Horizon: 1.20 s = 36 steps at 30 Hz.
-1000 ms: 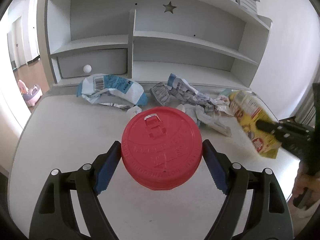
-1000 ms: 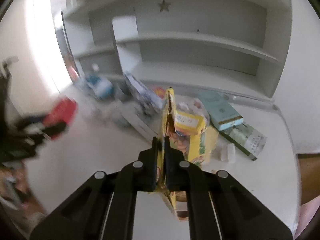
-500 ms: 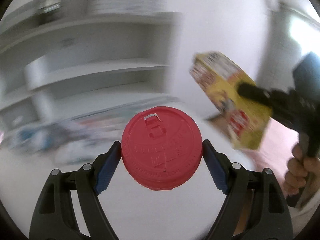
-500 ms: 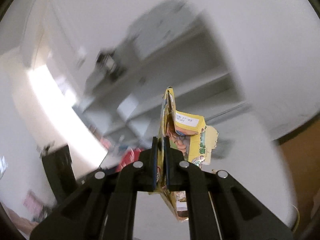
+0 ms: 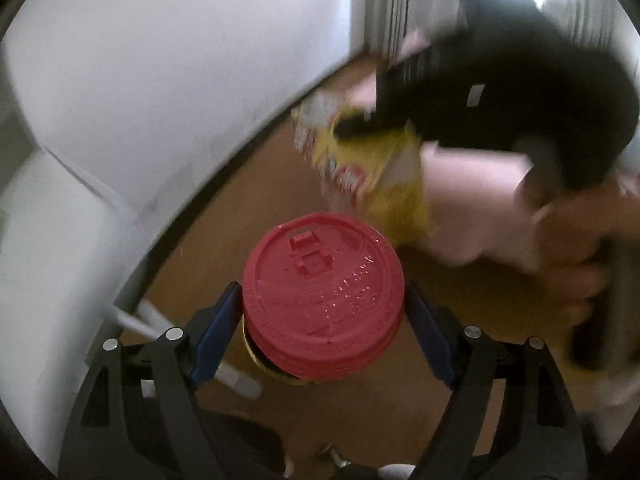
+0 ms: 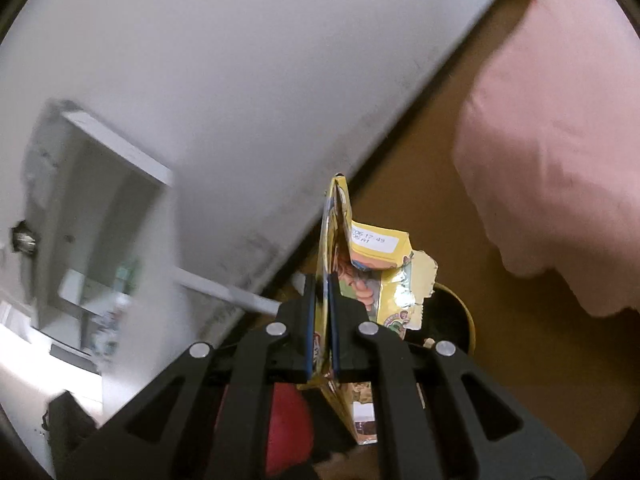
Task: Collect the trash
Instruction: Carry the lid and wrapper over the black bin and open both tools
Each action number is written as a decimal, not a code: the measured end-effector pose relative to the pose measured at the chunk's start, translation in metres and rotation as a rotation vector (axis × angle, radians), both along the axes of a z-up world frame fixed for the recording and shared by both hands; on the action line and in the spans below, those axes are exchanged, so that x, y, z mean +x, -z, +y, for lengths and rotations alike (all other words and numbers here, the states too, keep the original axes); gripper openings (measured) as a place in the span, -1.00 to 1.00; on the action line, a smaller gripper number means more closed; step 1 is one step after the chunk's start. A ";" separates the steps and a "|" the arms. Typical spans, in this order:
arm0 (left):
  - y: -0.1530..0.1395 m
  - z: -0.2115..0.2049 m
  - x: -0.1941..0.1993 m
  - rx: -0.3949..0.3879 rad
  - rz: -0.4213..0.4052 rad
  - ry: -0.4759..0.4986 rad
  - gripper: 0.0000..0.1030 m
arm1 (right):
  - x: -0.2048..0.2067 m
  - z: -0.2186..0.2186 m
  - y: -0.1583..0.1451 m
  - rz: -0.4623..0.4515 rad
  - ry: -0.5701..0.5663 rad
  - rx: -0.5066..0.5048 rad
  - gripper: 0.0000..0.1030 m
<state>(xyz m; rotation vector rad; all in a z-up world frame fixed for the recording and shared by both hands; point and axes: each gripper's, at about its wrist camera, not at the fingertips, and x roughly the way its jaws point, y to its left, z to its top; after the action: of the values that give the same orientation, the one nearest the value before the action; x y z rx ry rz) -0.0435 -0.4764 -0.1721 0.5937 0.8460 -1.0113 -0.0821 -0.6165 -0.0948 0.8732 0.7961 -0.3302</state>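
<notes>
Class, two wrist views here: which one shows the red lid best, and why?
The left wrist view: the red lid sits whole and sharp between the left tongs. The right wrist view shows only a blurred red patch under the right tongs.

Open brown floor (image 5: 248,200) is seen between the white wall (image 5: 160,80) and the pink cloth (image 6: 560,140); the wall is closest on the floor's left.

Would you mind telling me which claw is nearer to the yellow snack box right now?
Right. The right claw is shut on the yellow snack box; the left claw holds the red-lidded cup, apart from it.
</notes>
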 end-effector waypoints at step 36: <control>0.190 -0.044 0.097 0.270 0.337 -0.217 0.88 | 0.037 -0.035 0.192 0.236 0.129 0.363 0.86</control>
<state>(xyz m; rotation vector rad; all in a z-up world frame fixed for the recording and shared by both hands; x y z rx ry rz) 0.0538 -0.5209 -0.3625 0.5513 1.3304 -0.8142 -0.0455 -0.6517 -0.2864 1.2443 1.0405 -0.4146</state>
